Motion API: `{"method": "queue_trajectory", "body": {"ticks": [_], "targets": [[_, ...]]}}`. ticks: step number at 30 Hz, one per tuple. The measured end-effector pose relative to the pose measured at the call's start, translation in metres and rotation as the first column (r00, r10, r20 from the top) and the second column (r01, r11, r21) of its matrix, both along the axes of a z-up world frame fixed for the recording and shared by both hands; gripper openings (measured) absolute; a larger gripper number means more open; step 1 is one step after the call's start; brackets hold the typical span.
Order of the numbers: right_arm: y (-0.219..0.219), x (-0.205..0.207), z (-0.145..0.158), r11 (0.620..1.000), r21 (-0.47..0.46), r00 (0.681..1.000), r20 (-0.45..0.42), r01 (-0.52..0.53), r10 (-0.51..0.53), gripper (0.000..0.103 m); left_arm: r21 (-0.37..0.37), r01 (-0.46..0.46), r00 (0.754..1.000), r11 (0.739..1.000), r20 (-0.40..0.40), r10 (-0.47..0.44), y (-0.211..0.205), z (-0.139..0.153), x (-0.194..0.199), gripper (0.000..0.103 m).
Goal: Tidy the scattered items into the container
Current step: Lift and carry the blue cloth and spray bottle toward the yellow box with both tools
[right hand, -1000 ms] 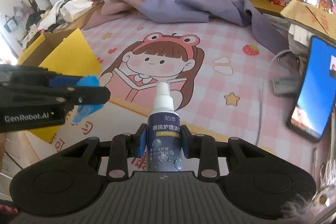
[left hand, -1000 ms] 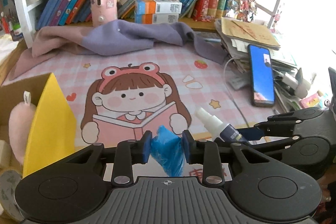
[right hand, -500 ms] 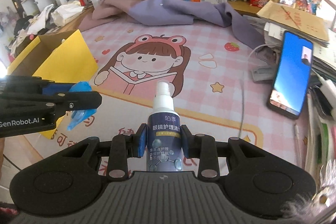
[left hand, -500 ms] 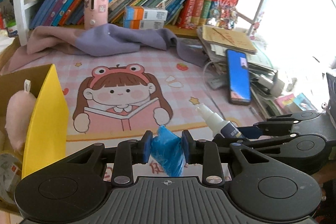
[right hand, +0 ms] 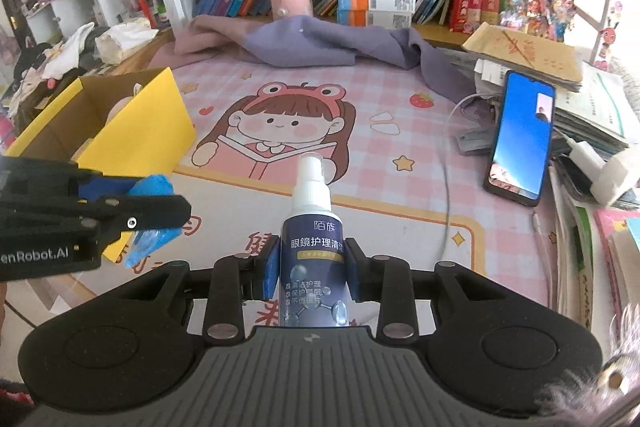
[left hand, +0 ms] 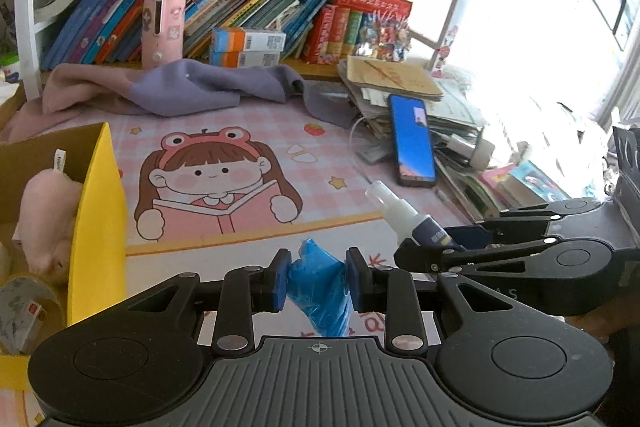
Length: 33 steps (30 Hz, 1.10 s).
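Both grippers have pulled back from the bookshelf [left hand: 240, 23], so more of the yellow box [left hand: 96, 227] shows. The left gripper [left hand: 318, 281] stays clamped on a blue wad [left hand: 320, 291], the right gripper [right hand: 310, 269] on a spray bottle [right hand: 312, 247], both beside the yellow box. Inside it lie a pink plush [left hand: 48, 211] and a tape roll [left hand: 24, 311].

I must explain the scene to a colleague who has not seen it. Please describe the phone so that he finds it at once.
Start from the pink desk mat with the cartoon girl reading a book. At its right edge a messy stack of papers and books rises, and the phone leans against that stack. It is the only thing there with a lit, bright blue screen.
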State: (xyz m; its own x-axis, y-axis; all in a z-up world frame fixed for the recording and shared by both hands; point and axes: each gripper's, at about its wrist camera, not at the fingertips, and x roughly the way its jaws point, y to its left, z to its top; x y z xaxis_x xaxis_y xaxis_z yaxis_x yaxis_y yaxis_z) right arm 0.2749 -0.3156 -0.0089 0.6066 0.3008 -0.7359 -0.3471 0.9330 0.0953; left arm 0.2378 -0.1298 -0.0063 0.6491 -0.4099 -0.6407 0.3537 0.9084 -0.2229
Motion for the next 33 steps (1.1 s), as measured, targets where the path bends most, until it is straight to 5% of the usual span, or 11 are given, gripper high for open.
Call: {"method": "queue_trajectory", "body": {"ticks": [19,33], "targets": [[0.066,-0.122,0.012,0.996,0.026,0.994,0.066,0.09,-0.091,0.031,-0.015,0.011,0.997,1.0,0.072,-0.01,0.082,0.011,-0.117,0.028],[0.131,-0.201,0.011,0.999,0.031,0.998,0.041,0.038,-0.039,0.031,-0.032,-0.039,0.998,0.999,0.057,0.041,0.147,0.011,-0.181,0.028]]}}
